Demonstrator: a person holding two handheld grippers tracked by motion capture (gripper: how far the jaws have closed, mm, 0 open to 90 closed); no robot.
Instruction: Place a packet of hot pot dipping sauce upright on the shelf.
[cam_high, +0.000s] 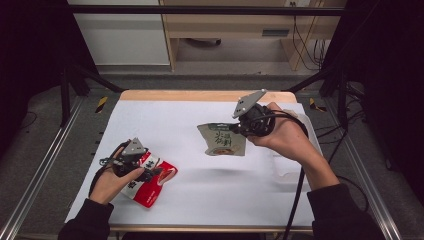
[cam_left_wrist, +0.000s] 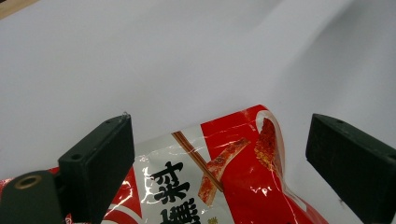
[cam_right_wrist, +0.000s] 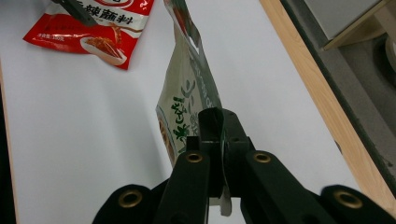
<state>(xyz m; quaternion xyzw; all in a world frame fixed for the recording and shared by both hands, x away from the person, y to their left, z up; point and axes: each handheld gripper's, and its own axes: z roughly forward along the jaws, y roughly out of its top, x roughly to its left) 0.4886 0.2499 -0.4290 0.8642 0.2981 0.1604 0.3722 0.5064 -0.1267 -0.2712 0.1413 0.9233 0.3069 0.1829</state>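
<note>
While right gripper (cam_right_wrist: 219, 135) pinches flat green pouch (cam_high: 223, 140); left gripper (cam_left_wrist: 219, 158) gapes over glossy red pouch (cam_left_wrist: 224, 177).

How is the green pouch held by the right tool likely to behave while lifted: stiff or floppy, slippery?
The green pouch probably hangs floppy: the right tool pinches only one edge and the rest dangles over the white table cover. Its glossy film looks slippery, so it may slide out. It seems light, sagging little.

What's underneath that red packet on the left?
The red packet lies flat on the white sheet covering the table. Whether anything sits beneath it cannot be seen; the packet covers that spot. The left gripper stands open above it.
</note>
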